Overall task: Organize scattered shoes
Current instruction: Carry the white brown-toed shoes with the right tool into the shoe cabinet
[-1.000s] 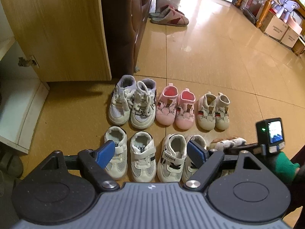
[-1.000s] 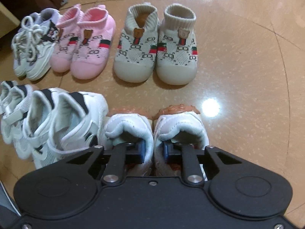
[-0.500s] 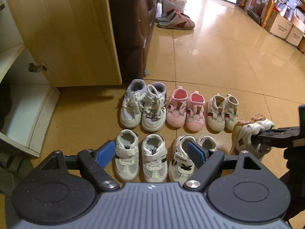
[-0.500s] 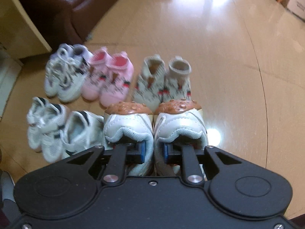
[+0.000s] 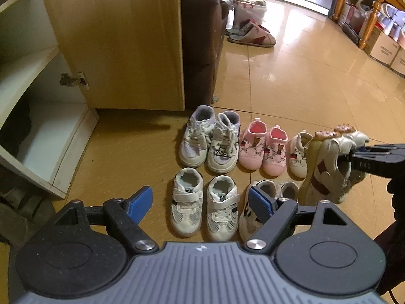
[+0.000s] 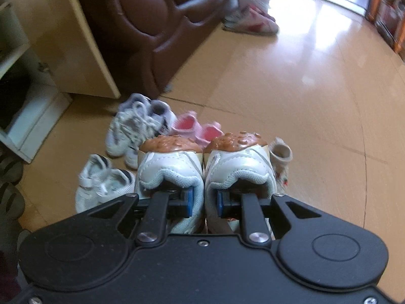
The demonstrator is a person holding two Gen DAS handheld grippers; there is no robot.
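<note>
A pair of brown-soled white shoes [image 6: 205, 167] is pinched at the inner collars by the right hand-held gripper [image 6: 203, 201], centre frame, clear of the floor [image 6: 291, 96]. The left hand-held gripper [image 5: 200, 201] is held spread, empty.

Right wrist view is motion-blurred: lace-up sneakers [image 6: 134, 129], pink shoes [image 6: 196, 129] and slippers [image 6: 253, 22] are smeared, no detail readable. Held brown-soled pair [image 6: 202, 162] hides most of the beige sock shoes [image 6: 279, 157]; the tool body covers the pair's lower halves. In the left wrist view the same pair [image 5: 329, 162] blocks the right beige shoe, and the left tool's pad [image 5: 260, 204] covers part of the black-trimmed white pair [image 5: 255, 202]. Right tool [image 5: 354, 153] is cut by the frame edge. Cabinet [image 5: 45, 131] interior is dark, contents unreadable.
</note>
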